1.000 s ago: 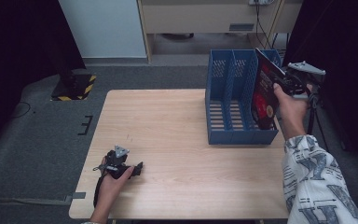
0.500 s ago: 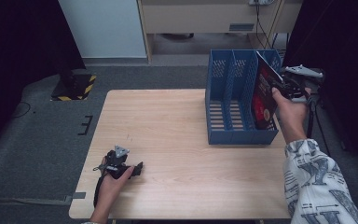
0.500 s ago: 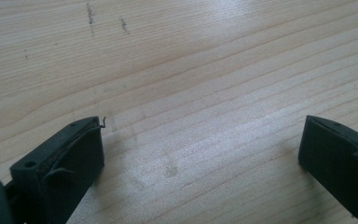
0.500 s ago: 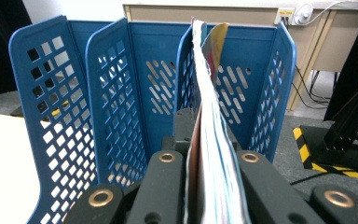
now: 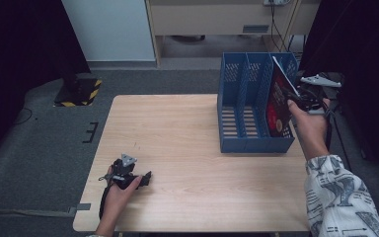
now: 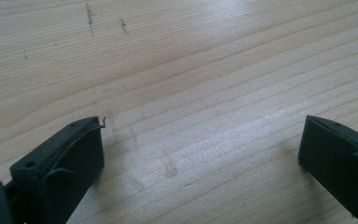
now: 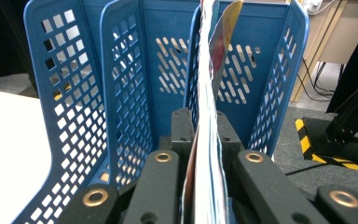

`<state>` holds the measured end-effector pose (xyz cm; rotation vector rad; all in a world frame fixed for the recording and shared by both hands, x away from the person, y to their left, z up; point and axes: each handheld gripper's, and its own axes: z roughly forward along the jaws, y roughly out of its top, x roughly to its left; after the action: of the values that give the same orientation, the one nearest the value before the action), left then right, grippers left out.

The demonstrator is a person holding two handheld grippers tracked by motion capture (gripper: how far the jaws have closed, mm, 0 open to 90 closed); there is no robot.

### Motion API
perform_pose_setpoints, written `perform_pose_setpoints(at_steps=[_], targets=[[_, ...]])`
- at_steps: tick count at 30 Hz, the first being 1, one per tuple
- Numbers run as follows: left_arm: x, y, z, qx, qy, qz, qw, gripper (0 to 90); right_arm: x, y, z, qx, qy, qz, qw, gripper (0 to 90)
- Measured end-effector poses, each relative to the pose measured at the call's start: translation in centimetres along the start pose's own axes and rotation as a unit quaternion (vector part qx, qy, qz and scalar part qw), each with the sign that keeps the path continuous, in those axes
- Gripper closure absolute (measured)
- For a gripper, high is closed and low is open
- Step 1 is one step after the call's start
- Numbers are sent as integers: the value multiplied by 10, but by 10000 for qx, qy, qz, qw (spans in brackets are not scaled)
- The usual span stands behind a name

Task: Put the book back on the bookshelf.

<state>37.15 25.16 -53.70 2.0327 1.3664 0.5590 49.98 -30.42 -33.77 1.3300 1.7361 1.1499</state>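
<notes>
Right gripper [image 5: 296,100] pinches a red magazine [image 5: 278,103] by its edge; in the right gripper view the fingers [image 7: 257,175] sit on both sides of the magazine [image 7: 208,154], and they have just been easing apart slightly with it between them. Magazine stands tilted in the rightmost slot of the blue file rack [image 5: 244,106], top edge leaning out past the rack's right wall. Rack sits at the counter's [image 5: 197,197] far right corner. Left gripper [image 5: 145,178] rests on the counter near the near left corner, held by the left hand [image 5: 118,190]; its fingers [image 6: 65,163] spread wide over bare wood, nothing between them.
</notes>
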Motion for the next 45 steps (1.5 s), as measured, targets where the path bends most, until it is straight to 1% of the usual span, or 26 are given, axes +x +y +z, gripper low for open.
perform_pose_setpoints(at_steps=[3, 8, 11, 14, 15, 19, 21, 25, 29, 34, 36, 39, 42, 45], targets=[[0, 0, 0, 0, 0, -1, 10000, 0, 1, 0, 0, 74, 43, -24, 10000, 800], [0, 0, 0, 0, -1, -2, 10000, 0, 1, 4, 1, 206, 41, -80, 9997, 754], [0, 0, 0, -1, -3, 0, 10000, 0, 0, 8, 0, 229, 43, -73, 9997, 732], [0, 0, 0, 0, -3, 0, 10000, 0, -1, 14, 1, 294, 58, -89, 9995, 688], [0, 0, 0, 0, -3, 0, 10000, 0, -1, 17, 1, 313, 49, -123, 9994, 688], [0, 0, 0, 0, -6, 3, 10000, 0, -2, 24, 2, 398, 48, -151, 9991, 704], [0, 0, 0, -2, -7, 3, 10000, 0, -2, 25, 4, 478, 57, -171, 9987, 721], [0, 0, 0, -3, -10, 5, 10000, 0, -3, 24, 8, 580, 24, -167, 9982, 721], [0, 0, 0, -5, -13, 7, 10000, 0, -1, 23, 10, 596, 22, -172, 9981, 740], [0, 0, 1, -6, -14, 9, 10000, 0, 2, 23, 12, 658, 38, -210, 9976, 791], [0, 0, 1, -7, -15, 9, 10000, 0, 3, 23, 12, 670, 66, -132, 9976, 791], [0, 0, 1, -7, -16, 10, 10000, 0, 6, 24, 13, 675, 35, -170, 9976, 809], [0, 0, 1, -8, -15, 9, 10000, 0, 6, 24, 13, 674, 23, -153, 9976, 828], [0, 0, 1, -7, -15, 9, 10000, 0, 3, 24, 13, 678, 55, -87, 9976, 854]])
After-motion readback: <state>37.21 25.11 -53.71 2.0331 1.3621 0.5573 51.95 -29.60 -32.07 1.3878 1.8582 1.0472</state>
